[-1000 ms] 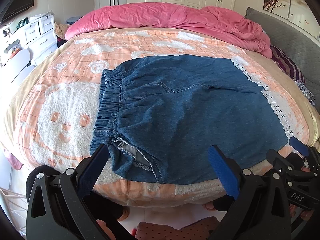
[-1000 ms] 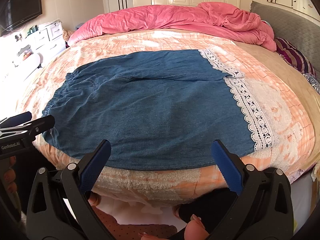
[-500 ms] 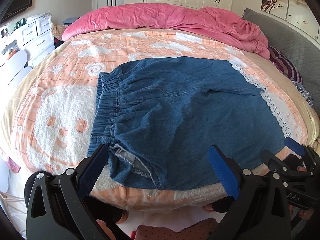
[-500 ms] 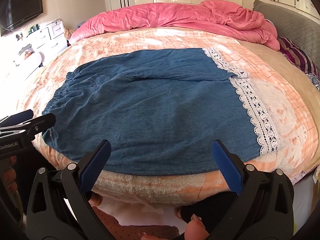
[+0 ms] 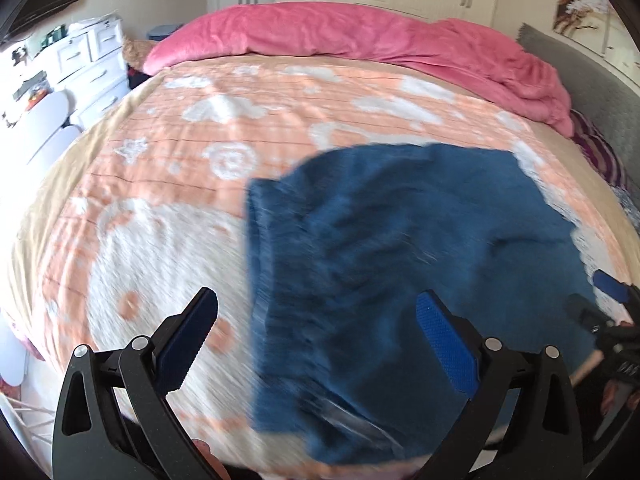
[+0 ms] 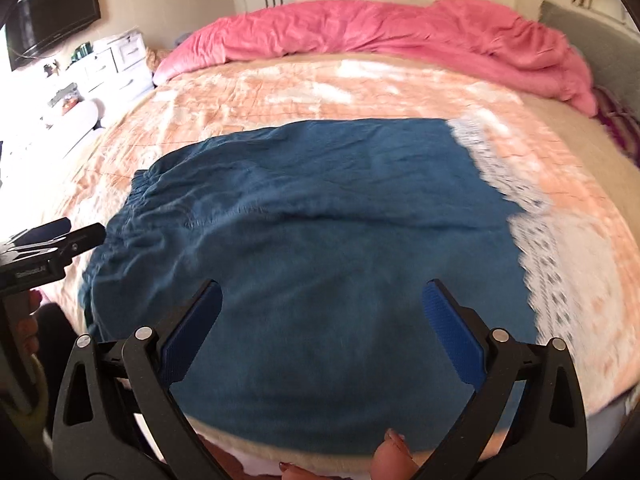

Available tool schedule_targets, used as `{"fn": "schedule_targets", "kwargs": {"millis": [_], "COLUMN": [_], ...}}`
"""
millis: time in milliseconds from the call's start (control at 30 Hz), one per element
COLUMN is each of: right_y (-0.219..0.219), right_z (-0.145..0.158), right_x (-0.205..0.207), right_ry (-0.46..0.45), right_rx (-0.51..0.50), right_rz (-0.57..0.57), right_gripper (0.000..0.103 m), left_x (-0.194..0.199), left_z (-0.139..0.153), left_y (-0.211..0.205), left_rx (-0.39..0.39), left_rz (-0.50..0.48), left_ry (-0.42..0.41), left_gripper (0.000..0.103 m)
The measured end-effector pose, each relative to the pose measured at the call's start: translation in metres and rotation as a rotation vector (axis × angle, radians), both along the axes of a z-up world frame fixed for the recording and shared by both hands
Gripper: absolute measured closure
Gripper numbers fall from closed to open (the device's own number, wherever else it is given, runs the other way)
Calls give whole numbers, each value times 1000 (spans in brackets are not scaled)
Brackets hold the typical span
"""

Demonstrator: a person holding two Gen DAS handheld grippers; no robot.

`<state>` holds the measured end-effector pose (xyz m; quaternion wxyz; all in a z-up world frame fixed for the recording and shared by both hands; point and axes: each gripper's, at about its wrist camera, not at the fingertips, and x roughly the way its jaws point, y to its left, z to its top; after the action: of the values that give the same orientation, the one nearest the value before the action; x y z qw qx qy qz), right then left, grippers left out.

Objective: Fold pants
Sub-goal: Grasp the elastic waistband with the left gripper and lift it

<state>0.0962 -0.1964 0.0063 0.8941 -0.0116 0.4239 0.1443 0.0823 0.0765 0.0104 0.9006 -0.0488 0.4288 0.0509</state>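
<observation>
Blue denim pants (image 6: 312, 232) with a white lace hem (image 6: 532, 240) lie flat on the bed, waistband to the left. The left wrist view shows the pants (image 5: 400, 264) blurred, their waistband edge near the middle. My left gripper (image 5: 320, 320) hovers open over the waistband's near corner with nothing between its fingers. My right gripper (image 6: 324, 312) is open too, above the near edge of the pants toward the hem. Each gripper shows at the side of the other's view, the left gripper (image 6: 52, 240) at the left and the right gripper (image 5: 604, 304) at the right.
The bed carries an orange and white blanket (image 5: 168, 200) and a bunched pink duvet (image 6: 380, 28) along the far side. White drawers (image 5: 88, 56) stand at the left, a grey headboard (image 5: 600, 76) at the right. A person's fingers (image 6: 392, 456) show beneath my right gripper.
Both grippers have moved forward over the bed and closer to the pants. The left wrist view has swung left, so the waistband now sits near its middle. Both stay open.
</observation>
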Motion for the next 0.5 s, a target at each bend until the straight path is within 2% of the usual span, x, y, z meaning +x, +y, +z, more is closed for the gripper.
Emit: {"fn": "schedule_targets", "kwargs": {"millis": [167, 267, 367, 500], "right_y": [23, 37, 46, 61], "right_z": [-4, -4, -5, -6], "right_x": [45, 73, 102, 132], "right_ry": [36, 27, 71, 55], "right_rx": [-36, -52, -4, -70], "right_rz": [70, 114, 152, 188], "right_gripper": [8, 8, 8, 8], "left_x": [33, 56, 80, 104], "left_z": [-6, -9, -18, -28], "left_y": [42, 60, 69, 69], "left_rx": [-44, -30, -31, -56], "left_rz": [24, 25, 8, -41], "left_ry": [28, 27, 53, 77], "left_gripper": [4, 4, 4, 4]}}
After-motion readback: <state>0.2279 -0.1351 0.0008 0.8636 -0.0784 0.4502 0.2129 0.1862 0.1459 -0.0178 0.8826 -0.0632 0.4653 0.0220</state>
